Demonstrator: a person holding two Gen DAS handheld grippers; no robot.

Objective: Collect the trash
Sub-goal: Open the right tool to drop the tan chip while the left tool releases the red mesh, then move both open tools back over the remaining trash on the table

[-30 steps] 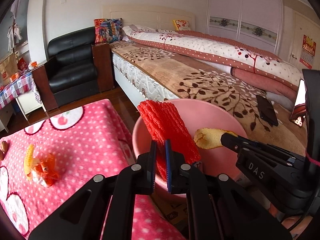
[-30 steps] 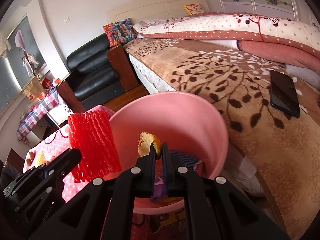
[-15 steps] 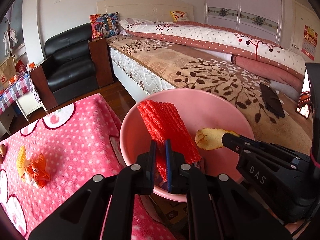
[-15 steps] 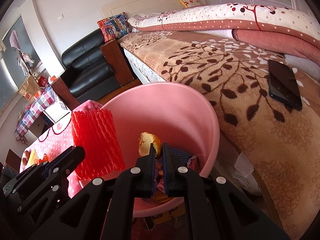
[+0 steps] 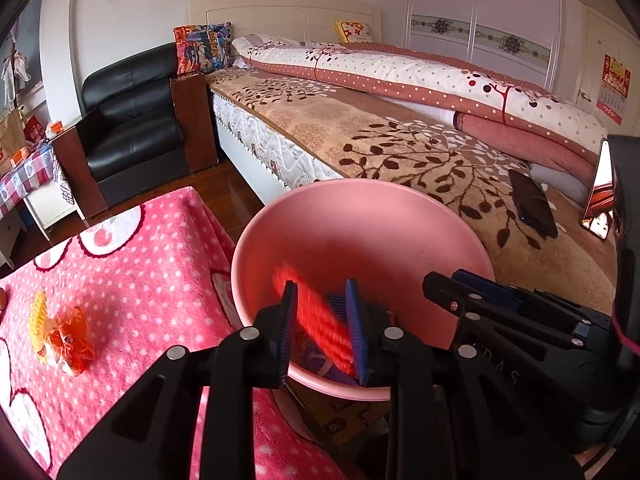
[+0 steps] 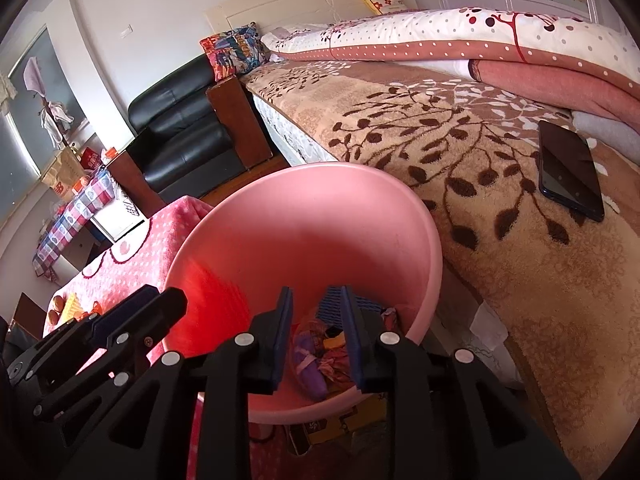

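A pink bin [image 5: 360, 200] stands between the pink dotted table and the bed. Above its near rim my left gripper [image 5: 322, 316] has its jaws opening. A red foam net [image 5: 316, 320], blurred, is slipping down between them into the bin, and the pads no longer press on it. In the right wrist view the net is a red blur [image 6: 216, 292] inside the bin wall. My right gripper [image 6: 316, 324] is also over the bin [image 6: 304, 216], jaws opening, with nothing between them. Wrappers and scraps [image 6: 316, 352] lie on the bin's bottom.
On the pink dotted tablecloth [image 5: 140, 260], an orange wrapper with a yellow foam net [image 5: 60, 336] lies at the left. The bed with the leaf-patterned blanket [image 5: 400, 140] runs behind the bin, a black phone [image 6: 568, 168] on it. A black armchair [image 5: 136, 120] stands at the back left.
Both grippers have opened over the bin. The red net has dropped from the left jaws and the yellow peel has left the right jaws. Both hands stayed in place.
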